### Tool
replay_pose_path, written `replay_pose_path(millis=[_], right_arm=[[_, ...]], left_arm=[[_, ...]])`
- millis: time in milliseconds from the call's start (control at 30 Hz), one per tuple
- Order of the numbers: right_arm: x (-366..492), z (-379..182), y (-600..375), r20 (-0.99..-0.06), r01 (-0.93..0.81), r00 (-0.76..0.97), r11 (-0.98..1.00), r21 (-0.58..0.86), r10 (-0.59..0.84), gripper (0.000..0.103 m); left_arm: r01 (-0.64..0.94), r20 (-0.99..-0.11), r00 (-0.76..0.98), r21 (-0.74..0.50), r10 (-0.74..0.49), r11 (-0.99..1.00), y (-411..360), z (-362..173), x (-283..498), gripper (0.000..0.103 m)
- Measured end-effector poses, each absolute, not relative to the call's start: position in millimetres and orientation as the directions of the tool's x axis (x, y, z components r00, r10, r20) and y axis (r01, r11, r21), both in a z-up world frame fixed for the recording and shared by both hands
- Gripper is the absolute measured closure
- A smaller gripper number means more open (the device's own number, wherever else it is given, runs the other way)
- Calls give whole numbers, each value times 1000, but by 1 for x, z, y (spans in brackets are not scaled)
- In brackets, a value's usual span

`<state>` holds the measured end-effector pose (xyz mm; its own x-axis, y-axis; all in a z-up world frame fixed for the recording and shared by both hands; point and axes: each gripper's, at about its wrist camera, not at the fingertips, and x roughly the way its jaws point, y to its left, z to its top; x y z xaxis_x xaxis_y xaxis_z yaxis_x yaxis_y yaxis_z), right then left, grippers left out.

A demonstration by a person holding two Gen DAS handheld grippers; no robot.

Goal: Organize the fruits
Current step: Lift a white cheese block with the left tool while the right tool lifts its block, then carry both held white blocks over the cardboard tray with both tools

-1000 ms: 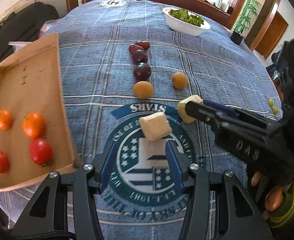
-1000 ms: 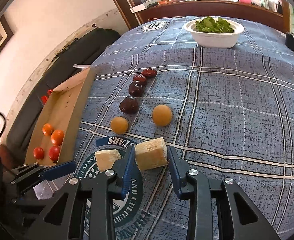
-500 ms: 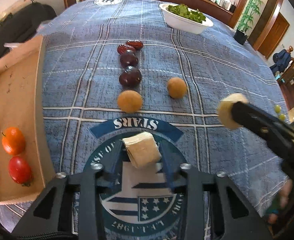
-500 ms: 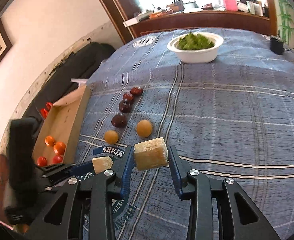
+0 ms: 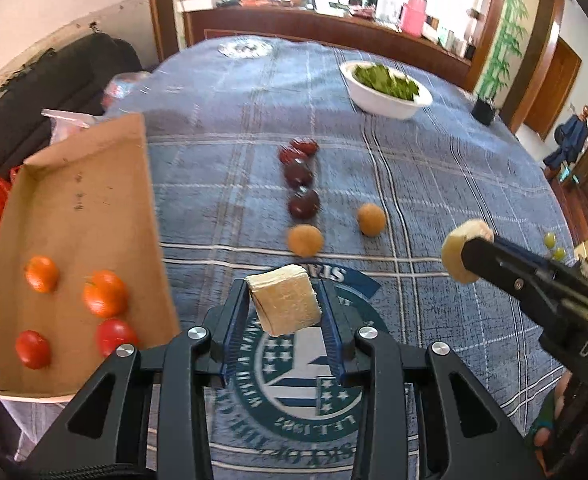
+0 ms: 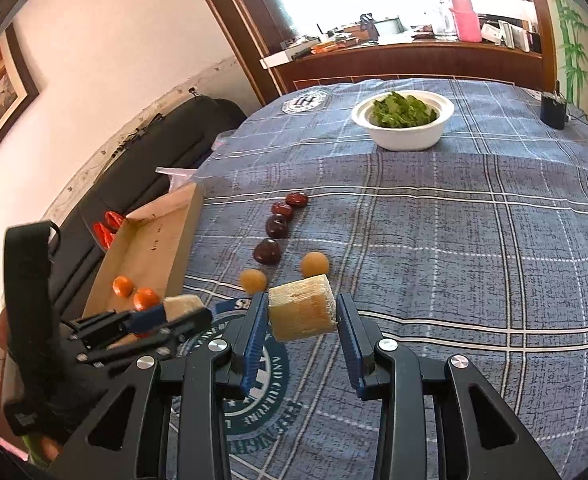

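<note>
Since earlier frame both pale fibrous chunks lifted off surface; left jaws, then wide around theirs, now pinch it

Left gripper [image 5: 284, 312]: jaws narrowed onto squarish chunk [image 5: 285, 303], held clear of blue plaid cloth [image 5: 434, 184]

Right gripper [image 6: 300, 320]: jaws narrowed onto second chunk [image 6: 303, 307]

Beyond jaws: two round tan fruits [image 5: 304, 240], row of dark glossy ones [image 5: 303, 203], open cloth past them

Left of jaws: cardboard tray [image 5: 78, 184], raised rim, small orange and red fruits inside

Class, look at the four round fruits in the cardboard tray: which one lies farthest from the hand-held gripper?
The smaller orange fruit at the tray's outer side, farther up than the bigger orange one and both red ones.
</note>
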<state>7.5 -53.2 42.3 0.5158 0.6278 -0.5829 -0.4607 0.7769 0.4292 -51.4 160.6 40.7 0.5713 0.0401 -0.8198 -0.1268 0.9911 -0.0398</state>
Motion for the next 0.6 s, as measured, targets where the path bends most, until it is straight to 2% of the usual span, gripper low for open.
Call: replay_pose_path(millis=[600], right_arm=[[-9, 55, -11, -581, -538, 474, 740, 404, 662, 68]], left_arm=[[-234, -787, 604, -24, 126, 972, 211, 61, -75, 70]])
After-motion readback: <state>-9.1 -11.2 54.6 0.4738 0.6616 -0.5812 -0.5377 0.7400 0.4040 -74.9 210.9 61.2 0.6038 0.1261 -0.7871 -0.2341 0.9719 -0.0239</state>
